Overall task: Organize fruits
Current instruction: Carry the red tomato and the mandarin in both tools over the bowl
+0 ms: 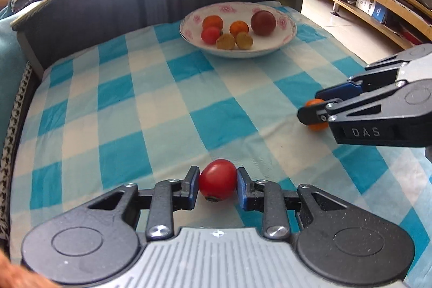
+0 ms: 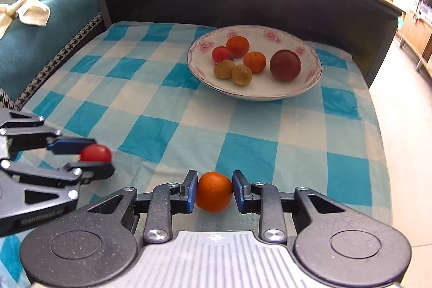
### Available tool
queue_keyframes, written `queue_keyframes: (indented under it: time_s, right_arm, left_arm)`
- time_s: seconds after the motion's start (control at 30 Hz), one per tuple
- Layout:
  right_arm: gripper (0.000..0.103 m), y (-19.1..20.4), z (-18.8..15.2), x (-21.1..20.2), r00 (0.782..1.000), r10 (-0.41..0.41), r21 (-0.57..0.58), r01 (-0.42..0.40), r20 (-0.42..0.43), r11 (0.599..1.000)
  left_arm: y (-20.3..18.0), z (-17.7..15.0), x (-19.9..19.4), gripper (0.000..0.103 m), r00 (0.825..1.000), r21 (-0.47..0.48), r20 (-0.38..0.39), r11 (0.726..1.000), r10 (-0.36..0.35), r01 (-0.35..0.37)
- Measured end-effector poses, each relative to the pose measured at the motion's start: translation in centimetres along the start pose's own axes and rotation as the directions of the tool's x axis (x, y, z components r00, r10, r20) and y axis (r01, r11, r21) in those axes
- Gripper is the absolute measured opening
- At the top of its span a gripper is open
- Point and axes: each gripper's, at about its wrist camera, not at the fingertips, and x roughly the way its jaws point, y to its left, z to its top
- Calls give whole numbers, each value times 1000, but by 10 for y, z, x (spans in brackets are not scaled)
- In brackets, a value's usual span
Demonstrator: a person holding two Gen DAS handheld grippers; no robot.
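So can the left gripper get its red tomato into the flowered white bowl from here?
Probably yes: the checked cloth between the left gripper and the flowered white bowl lies bare, and the bowl's near side has room.

A: How many fruits sit in the white floral-rimmed ceramic bowl (image 2: pixel 310 84)?

B: Six: two round orange mandarins (image 2: pixel 238 46) (image 2: pixel 255 62), one small red tomato (image 2: pixel 221 54), two dull yellow-brown round fruits (image 2: pixel 224 69) (image 2: pixel 242 74), and one large dark-red round fruit (image 2: pixel 285 65).

A: And outside the bowl?

B: Two more: one red tomato (image 1: pixel 218 180) and one orange mandarin (image 2: pixel 213 191).

A: Totals by kind?

B: Three mandarins, two tomatoes, two yellow-brown fruits, one dark-red fruit; eight in all. One bowl, one blue-and-white checked cloth (image 2: pixel 243 147), and two black two-finger grippers (image 1: pixel 218 186) (image 2: pixel 213 192).
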Motion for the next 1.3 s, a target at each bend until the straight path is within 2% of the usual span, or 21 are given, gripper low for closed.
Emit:
queue_keyframes:
  time_s: [0.27, 0.4, 0.47, 0.57, 0.8, 1.0, 1.07, 1.2, 1.23, 1.3]
  right_arm:
    - [31, 6, -8, 6, 1000, -10, -38, 10, -13, 999]
    - [33, 3, -15, 3, 1000, 6, -56, -6, 10, 998]
    - [38, 3, -16, 3, 1000, 21, -57, -20, 17, 998]
    - [42, 6, -16, 2, 999, 24, -76, -22, 26, 997]
    - [42, 2, -13, 2, 999, 33, -66, -30, 42, 997]
    - [41, 3, -8, 9, 999, 40, -68, -37, 37, 997]
    - [40, 4, -8, 11, 999, 35, -66, -33, 25, 997]
    - [30, 5, -8, 9, 1000, 20, -65, -19, 18, 998]
    - [24, 5, -7, 9, 1000, 23, -62, -22, 15, 998]
    - [24, 5, -6, 8, 1000, 28, -51, -28, 6, 998]
  left_arm:
    - [-3, -15, 0, 40, 996, 80, 86, 997, -11, 5]
    - [5, -22, -1, 48, 991, 67, 131, 998, -28, 19]
    - [7, -24, -1, 53, 989, 61, 145, 998, -31, 22]
    - [8, -26, -1, 53, 987, 63, 157, 998, -31, 21]
    - [7, -27, -2, 53, 987, 63, 155, 998, -30, 20]
    - [4, -25, -2, 41, 989, 56, 136, 998, -49, 42]
    - [4, -24, -2, 39, 990, 54, 130, 998, -49, 42]
    - [4, -21, -1, 39, 993, 39, 111, 998, -47, 43]
    - [3, -19, -1, 39, 994, 36, 104, 999, -44, 40]
    - [3, -16, 0, 38, 995, 28, 91, 999, -39, 37]
